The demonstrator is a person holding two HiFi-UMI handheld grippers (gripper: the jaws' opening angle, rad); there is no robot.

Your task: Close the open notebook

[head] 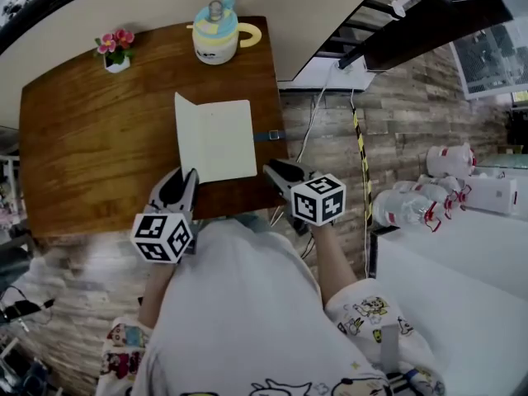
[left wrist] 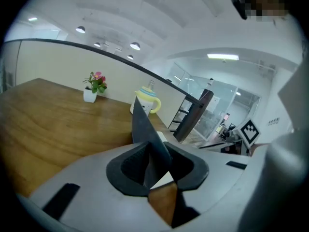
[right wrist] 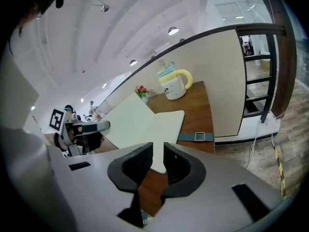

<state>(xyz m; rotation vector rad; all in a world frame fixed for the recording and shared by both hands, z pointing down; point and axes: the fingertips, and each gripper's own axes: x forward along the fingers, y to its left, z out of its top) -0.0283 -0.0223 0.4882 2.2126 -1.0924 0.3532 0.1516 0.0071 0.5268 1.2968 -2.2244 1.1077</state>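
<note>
The open notebook [head: 219,139] lies with cream pages on the wooden table [head: 91,139], near its right edge. Its left half tilts up off the table. My left gripper [head: 183,181] is at the notebook's near left corner. In the left gripper view the dark cover [left wrist: 145,129] stands up between the jaws of the left gripper [left wrist: 157,164], with a gap beside it, so the pads are not pressing. My right gripper [head: 276,172] is at the near right corner. In the right gripper view the page corner [right wrist: 158,153] shows in the narrow gap of the right gripper [right wrist: 158,162], untouched.
A teal strap [head: 269,136] sticks out from the notebook over the table's right edge. A yellow and blue kettle-shaped mug [head: 216,35] and a small flower pot [head: 115,52] stand at the far edge. A white counter with bottles [head: 412,209] is to the right, and cables [head: 309,134] hang beside the table.
</note>
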